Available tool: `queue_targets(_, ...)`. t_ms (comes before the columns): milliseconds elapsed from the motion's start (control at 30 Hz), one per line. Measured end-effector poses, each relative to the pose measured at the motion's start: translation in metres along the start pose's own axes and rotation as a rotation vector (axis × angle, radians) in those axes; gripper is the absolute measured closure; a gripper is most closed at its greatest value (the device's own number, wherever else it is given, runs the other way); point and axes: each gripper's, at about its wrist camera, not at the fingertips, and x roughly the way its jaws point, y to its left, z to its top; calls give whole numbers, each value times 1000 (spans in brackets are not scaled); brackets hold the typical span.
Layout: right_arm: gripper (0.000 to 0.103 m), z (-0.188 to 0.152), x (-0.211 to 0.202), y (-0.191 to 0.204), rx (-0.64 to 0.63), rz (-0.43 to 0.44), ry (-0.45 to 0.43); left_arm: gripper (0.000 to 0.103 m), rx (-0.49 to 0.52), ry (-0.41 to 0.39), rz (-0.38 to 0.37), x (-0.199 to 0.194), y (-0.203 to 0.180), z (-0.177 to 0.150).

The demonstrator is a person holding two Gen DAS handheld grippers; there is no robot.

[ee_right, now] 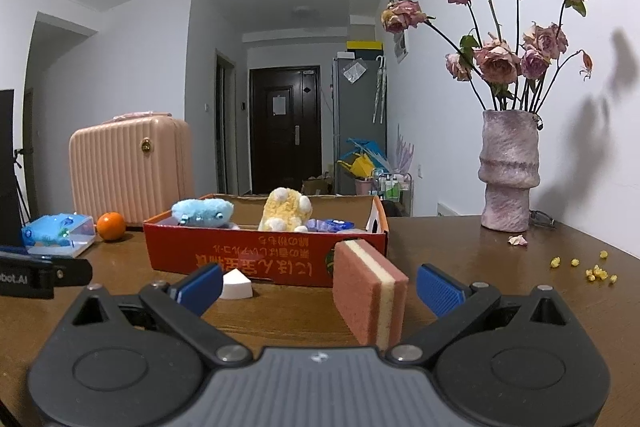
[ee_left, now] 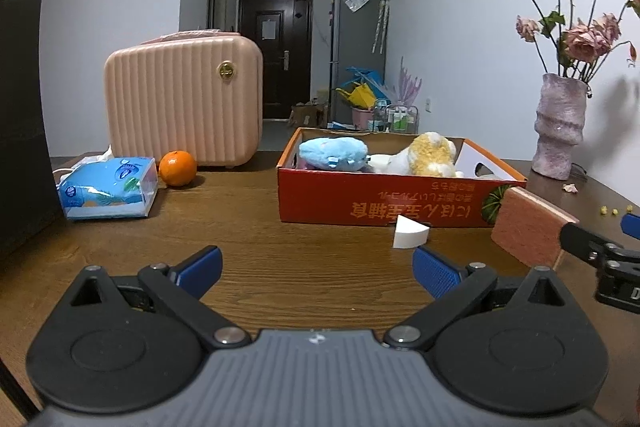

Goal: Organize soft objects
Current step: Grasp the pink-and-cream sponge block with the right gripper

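A red cardboard box (ee_left: 380, 203) (ee_right: 256, 259) stands on the wooden table and holds a blue plush toy (ee_left: 334, 153) (ee_right: 202, 213) and a yellow-white plush toy (ee_left: 430, 155) (ee_right: 285, 215). A pink sponge with a yellow middle layer (ee_right: 370, 297) (ee_left: 528, 233) stands on edge in front of the box, between the open right gripper's (ee_right: 320, 289) fingers, nearer the right one. A small white wedge sponge (ee_left: 410, 233) (ee_right: 237, 285) lies in front of the box. My left gripper (ee_left: 316, 273) is open and empty, just short of the wedge.
A pink hard case (ee_left: 184, 99) (ee_right: 130, 163), an orange (ee_left: 177, 167) (ee_right: 111, 225) and a blue tissue pack (ee_left: 108, 193) (ee_right: 58, 239) sit at the left. A vase of dried roses (ee_left: 558, 125) (ee_right: 510, 171) stands at the right, with yellow crumbs (ee_right: 596, 271) nearby.
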Motion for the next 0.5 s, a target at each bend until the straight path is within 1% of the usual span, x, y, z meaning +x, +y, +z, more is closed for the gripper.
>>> queue_targets(267,0,0,5,-3,10,-13,22,0,-1,19,-1,4,0,-1)
queue_targets(400,0,0,10,-4,12,-42,38,0,-1,30,2,7,0,-1)
queue_targets(500,0,1,16,-8,23,-45,56,0,2,40,11,10,0,-1)
